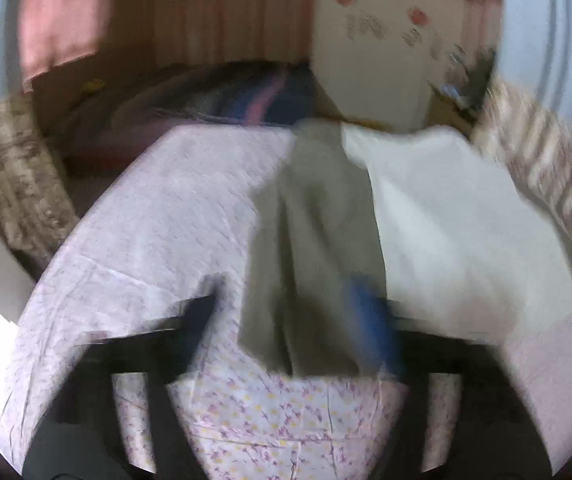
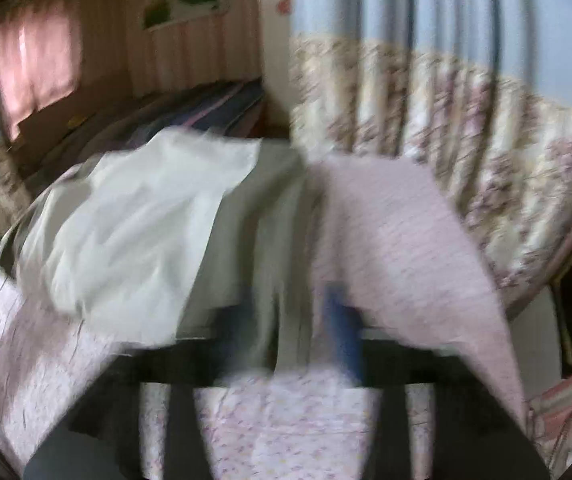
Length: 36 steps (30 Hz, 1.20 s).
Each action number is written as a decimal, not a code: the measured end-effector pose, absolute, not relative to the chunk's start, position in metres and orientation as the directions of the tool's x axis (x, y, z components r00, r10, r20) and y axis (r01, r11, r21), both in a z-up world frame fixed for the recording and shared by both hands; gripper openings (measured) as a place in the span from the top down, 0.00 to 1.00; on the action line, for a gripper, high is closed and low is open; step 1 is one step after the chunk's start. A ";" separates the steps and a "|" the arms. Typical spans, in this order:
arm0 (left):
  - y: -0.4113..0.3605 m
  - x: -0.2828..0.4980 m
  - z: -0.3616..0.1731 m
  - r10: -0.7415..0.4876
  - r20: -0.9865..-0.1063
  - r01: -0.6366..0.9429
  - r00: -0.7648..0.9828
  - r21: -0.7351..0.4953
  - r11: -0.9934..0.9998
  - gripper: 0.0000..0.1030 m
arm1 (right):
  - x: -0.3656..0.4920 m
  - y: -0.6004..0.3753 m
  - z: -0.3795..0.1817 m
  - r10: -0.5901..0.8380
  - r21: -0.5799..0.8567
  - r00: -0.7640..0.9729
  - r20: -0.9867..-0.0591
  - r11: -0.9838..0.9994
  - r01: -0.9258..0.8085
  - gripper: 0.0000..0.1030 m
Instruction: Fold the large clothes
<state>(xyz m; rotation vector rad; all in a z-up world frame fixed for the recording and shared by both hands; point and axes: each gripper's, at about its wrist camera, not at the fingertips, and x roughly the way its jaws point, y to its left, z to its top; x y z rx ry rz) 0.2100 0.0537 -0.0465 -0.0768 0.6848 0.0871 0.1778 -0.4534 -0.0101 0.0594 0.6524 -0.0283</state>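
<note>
Your work surface is a bed under a floral sheet point(image 1: 157, 216), pale lilac with small purple and yellow sprigs, filling most of both wrist views. On it lies a white garment point(image 1: 446, 216), spread toward the right side of the left view and crumpled at the left of the right view; both pictures are badly blurred, so its folds cannot be read. Beside it a grey garment point(image 1: 310, 240) runs as a long strip from the far edge of the bed toward you, its near end lying between your two tools. To its right in the right view, a pink striped cloth point(image 2: 398, 240) slopes down over the sheet. Your left gripper point(image 1: 294, 332) has its fingers spread wide, pinching nothing, the grey strip's end loose between them. Your right gripper point(image 2: 294, 328) is likewise spread, with the grey cloth between its blue-tipped fingers point(image 2: 342, 332) but not clamped.
</note>
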 end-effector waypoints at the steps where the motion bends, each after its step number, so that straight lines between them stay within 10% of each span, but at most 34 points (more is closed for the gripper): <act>1: 0.053 0.209 -0.039 0.082 -0.607 -0.120 0.790 -0.023 0.992 0.08 | 0.182 -0.458 -0.005 -0.004 0.057 0.804 -0.594 0.997 0.047 0.24; 9: 0.019 0.256 -0.021 0.138 -0.519 -0.139 0.843 0.038 0.990 0.05 | 0.261 -0.458 -0.024 0.045 0.105 0.776 -0.629 0.994 0.028 0.24; 36: -0.029 0.355 -0.102 0.099 -0.646 -0.041 0.757 0.104 0.994 0.04 | 0.340 -0.443 -0.113 0.266 0.297 0.540 -0.798 0.954 -0.031 0.11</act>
